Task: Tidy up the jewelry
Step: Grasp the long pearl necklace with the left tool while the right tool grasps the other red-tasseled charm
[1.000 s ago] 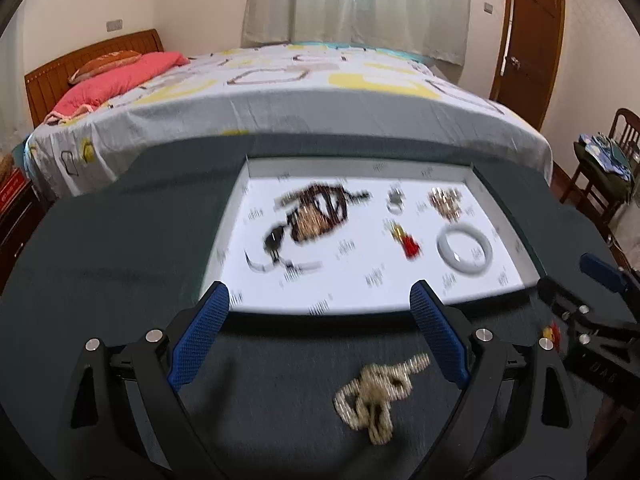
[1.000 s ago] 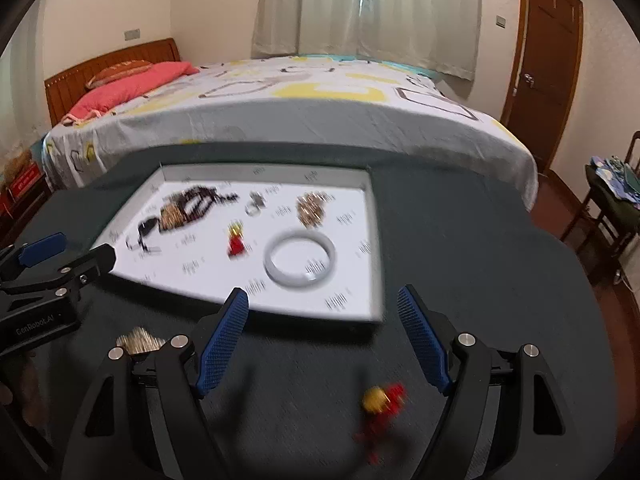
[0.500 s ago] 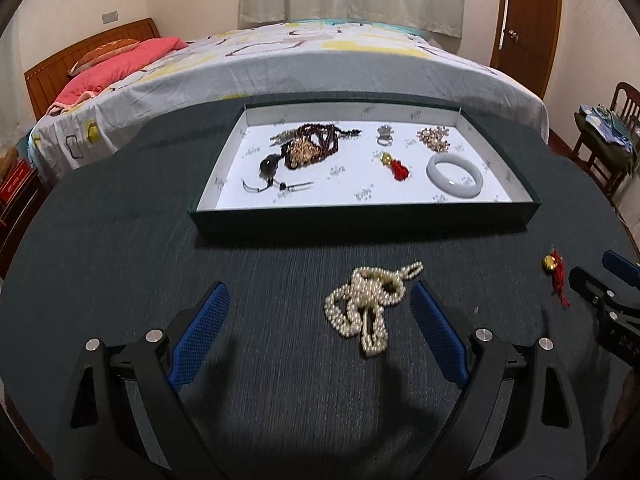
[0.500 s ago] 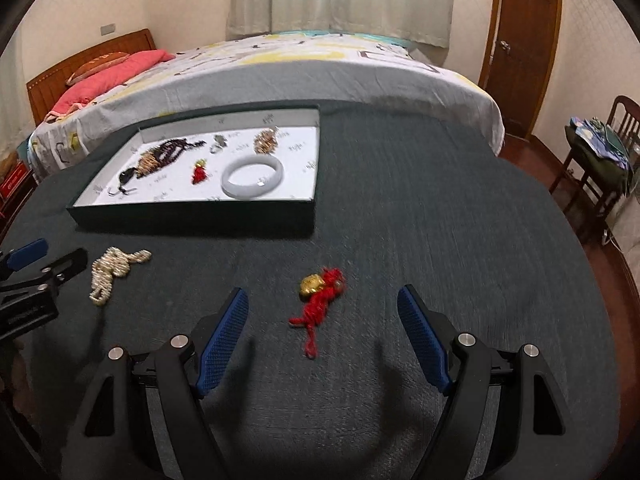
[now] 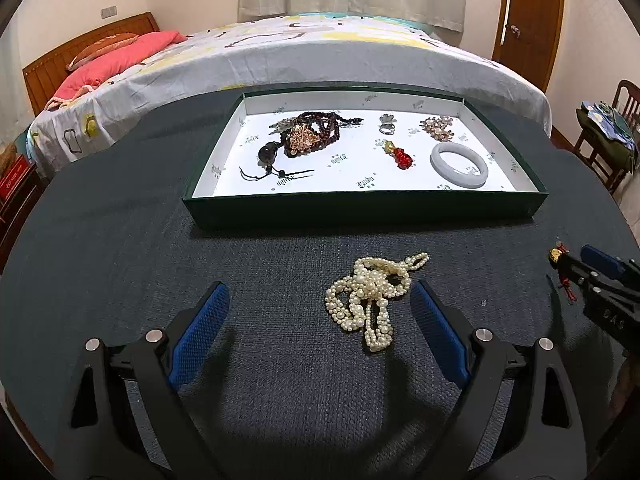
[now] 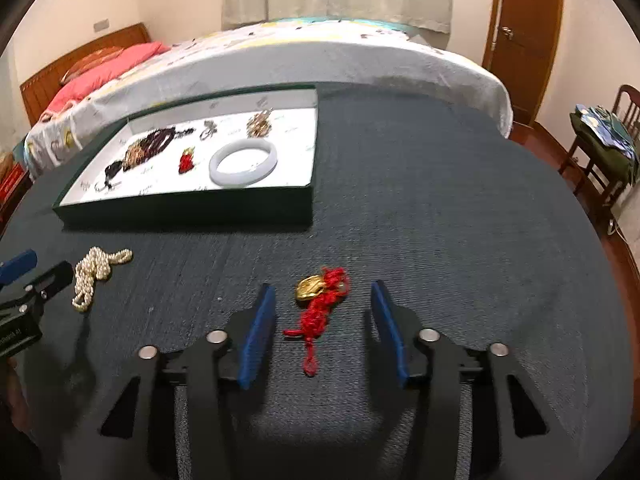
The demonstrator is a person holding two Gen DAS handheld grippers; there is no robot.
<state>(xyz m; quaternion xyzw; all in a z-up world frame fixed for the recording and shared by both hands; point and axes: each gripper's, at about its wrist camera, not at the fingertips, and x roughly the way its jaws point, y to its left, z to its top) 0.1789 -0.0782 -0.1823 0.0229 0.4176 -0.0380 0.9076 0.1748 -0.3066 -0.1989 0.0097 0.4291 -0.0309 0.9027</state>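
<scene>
— What do we have under our left gripper [image 5: 318, 304]?

— The pearl necklace [image 5: 372, 300], bunched on the dark table [image 5: 120, 248]. Our jaws stand wide; the pearls lie toward the right finger, and neither pad touches them.

— And our right gripper [image 6: 322, 308]?

— Its jaws have just been closing, and now they stand about half open. Between them lies the red knotted charm [image 6: 320, 308] with its gold piece, flat on the table. We see a gap on each side, so nothing is gripped.

— Where is the tray [image 5: 360, 208]?

— Farther back on the table, near the bed [image 5: 320, 52]. It holds a white bangle [image 5: 459, 159], dark beads [image 5: 316, 130], a ring [image 5: 387, 123], a brooch [image 5: 437, 126] and another red charm [image 5: 401, 156].
</scene>
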